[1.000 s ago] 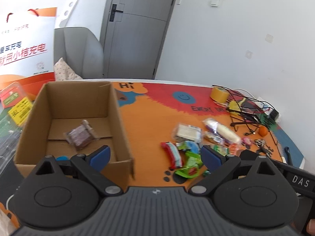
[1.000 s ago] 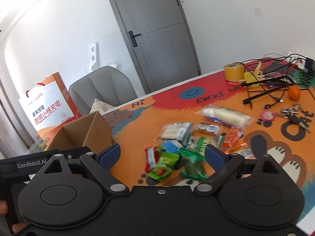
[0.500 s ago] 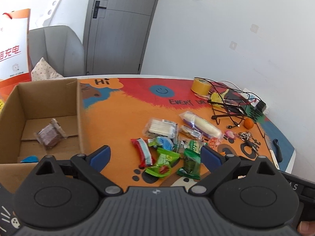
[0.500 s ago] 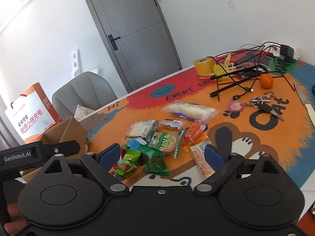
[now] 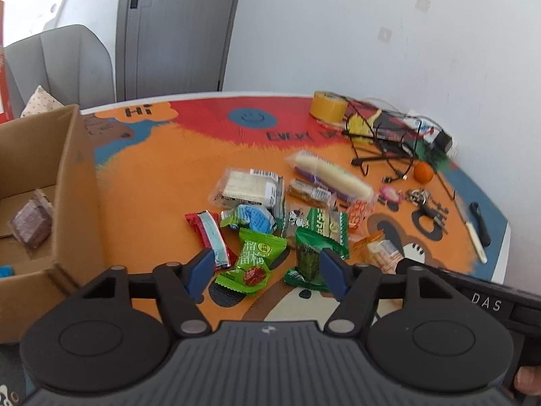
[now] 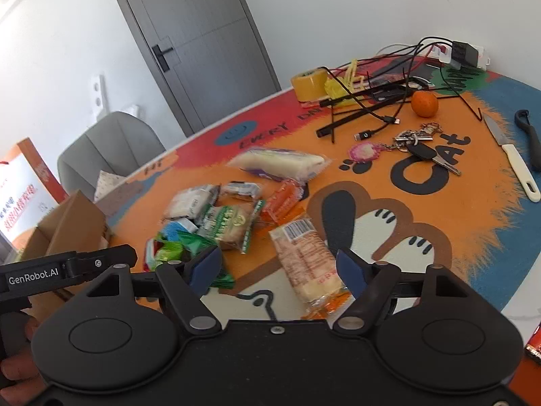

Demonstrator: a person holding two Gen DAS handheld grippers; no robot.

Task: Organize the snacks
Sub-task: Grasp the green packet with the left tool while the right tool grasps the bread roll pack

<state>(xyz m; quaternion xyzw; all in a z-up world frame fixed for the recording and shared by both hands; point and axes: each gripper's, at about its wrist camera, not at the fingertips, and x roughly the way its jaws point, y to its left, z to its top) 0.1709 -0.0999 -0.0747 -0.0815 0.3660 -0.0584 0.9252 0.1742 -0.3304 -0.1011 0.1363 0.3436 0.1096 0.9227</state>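
Snacks [image 5: 270, 223] are lying heaped on the counter [image 5: 152, 176] beside the box [image 5: 74, 203]; we are holding both jaws spread, gripping nothing.

The box [image 5: 72, 182] is showing matt brown cardboard with a raw corrugated edge. The snack wrappers are shining as glossy, crinkled plastic film: the green plum pack [image 5: 254, 260], the red bar [image 5: 210, 233], the clear wafer pack [image 6: 309, 260]. The mat [image 5: 162, 182] is looking like soft, matt printed cloth. The gripper pads [image 6: 348, 267] are looking like dull blue rubber on smooth black plastic. The keys [image 6: 426, 150] are glinting as metal, and the tape roll [image 5: 328, 105] is looking slick.
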